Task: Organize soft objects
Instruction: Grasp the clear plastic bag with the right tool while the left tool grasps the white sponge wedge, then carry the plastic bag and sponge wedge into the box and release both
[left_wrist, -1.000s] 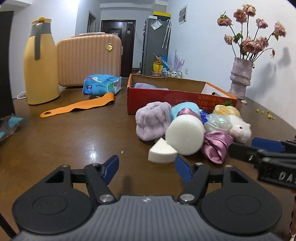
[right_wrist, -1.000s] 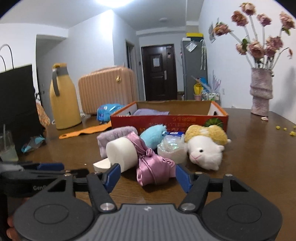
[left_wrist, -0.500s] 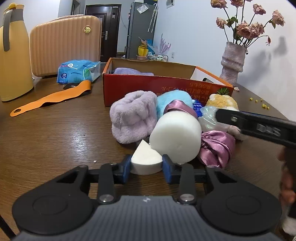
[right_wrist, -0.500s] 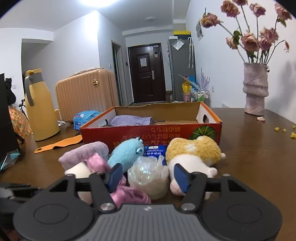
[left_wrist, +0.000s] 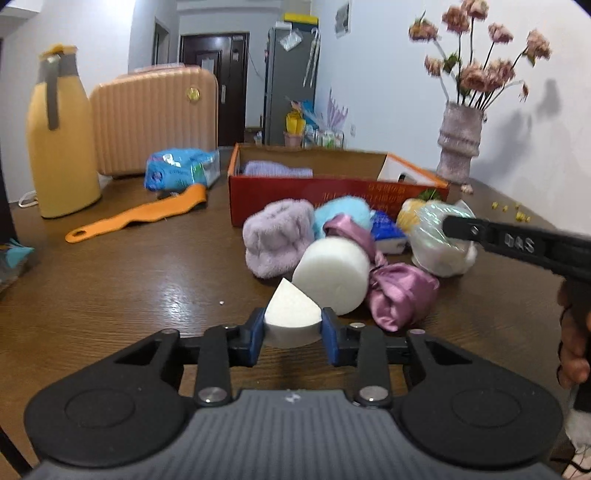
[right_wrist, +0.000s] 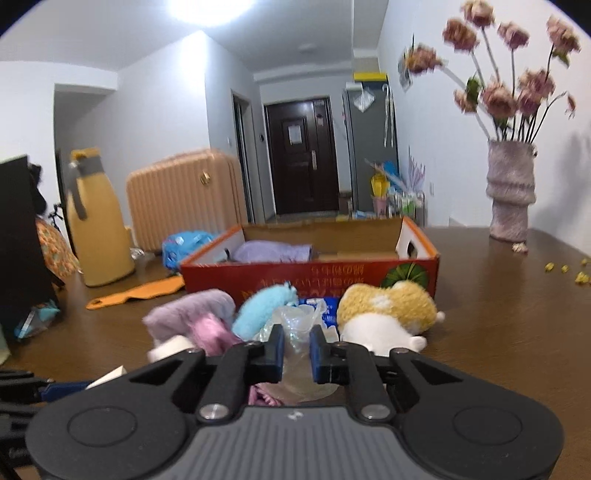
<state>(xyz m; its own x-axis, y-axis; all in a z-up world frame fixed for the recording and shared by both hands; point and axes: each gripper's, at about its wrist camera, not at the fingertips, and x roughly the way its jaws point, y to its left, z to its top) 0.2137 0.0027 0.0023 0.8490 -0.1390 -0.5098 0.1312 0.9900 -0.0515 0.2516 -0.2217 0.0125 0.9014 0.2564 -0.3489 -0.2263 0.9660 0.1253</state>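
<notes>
My left gripper (left_wrist: 293, 330) is shut on a white wedge sponge (left_wrist: 290, 314) just above the table. Behind it lie a white foam cylinder (left_wrist: 332, 275), a pink satin scrunchie (left_wrist: 400, 295), a lilac fluffy piece (left_wrist: 277, 236) and a light blue plush (left_wrist: 343, 214). My right gripper (right_wrist: 296, 349) is shut on a clear crinkly plastic bundle (right_wrist: 295, 326), also seen in the left wrist view (left_wrist: 436, 240). A yellow and white plush toy (right_wrist: 388, 312) lies to its right. The red cardboard box (right_wrist: 417, 254) behind holds a lilac cloth (right_wrist: 273, 253).
A yellow jug (left_wrist: 59, 136), a beige suitcase (left_wrist: 155, 118), a blue packet (left_wrist: 177, 171) and an orange strap (left_wrist: 136, 214) lie at the back left. A vase with dried flowers (right_wrist: 511, 192) stands at the right. Yellow crumbs (right_wrist: 565, 267) dot the table.
My left gripper closed on the white wedge sponge and lifted it slightly. My right gripper moved forward over the pile and closed on the clear plastic bundle.
</notes>
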